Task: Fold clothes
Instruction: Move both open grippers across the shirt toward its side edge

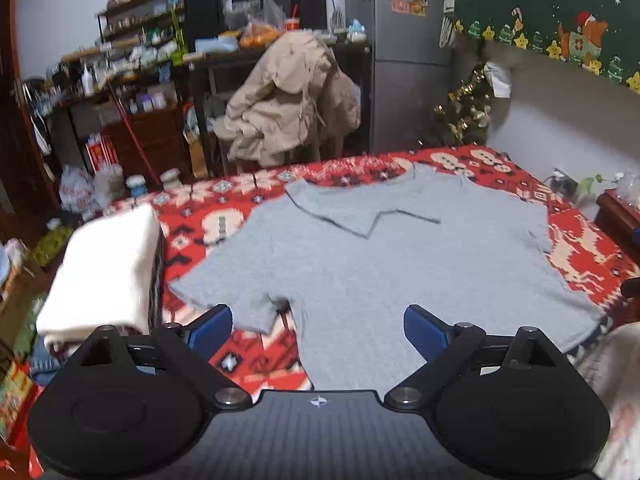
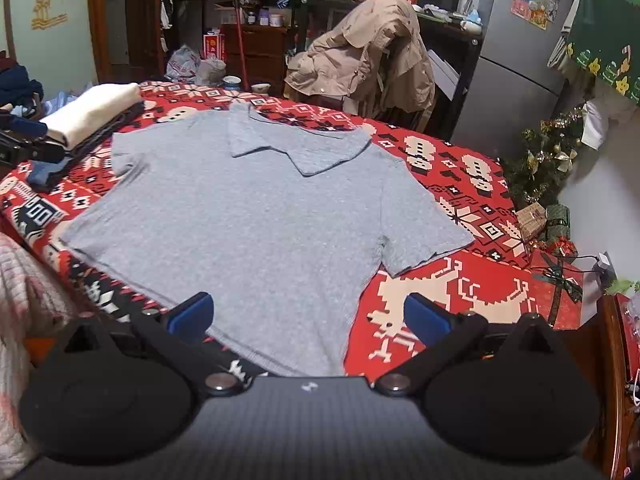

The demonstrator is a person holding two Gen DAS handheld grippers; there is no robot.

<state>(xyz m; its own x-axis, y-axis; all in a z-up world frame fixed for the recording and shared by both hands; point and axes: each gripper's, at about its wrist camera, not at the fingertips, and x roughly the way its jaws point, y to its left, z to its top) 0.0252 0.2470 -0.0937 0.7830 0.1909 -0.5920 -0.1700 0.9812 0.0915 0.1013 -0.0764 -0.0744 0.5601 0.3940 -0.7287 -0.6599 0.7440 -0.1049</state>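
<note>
Grey collared shirt (image 2: 248, 216) lies spread flat on the red patterned blanket (image 2: 452, 292), collar at the far side, hem nearest the jaws. Left gripper (image 1: 318, 326): jaws spread wide, holding nothing, poised above the near left sleeve and side of the shirt; the sleeve edge lies just ahead of the left-hand finger. Right gripper (image 2: 308, 316): jaws spread wide, empty, poised over the hem corner, with the right sleeve ahead and to the right. Folded cream garment (image 1: 104, 268) sits on the blanket, left of the left jaws, apart from the shirt.
</note>
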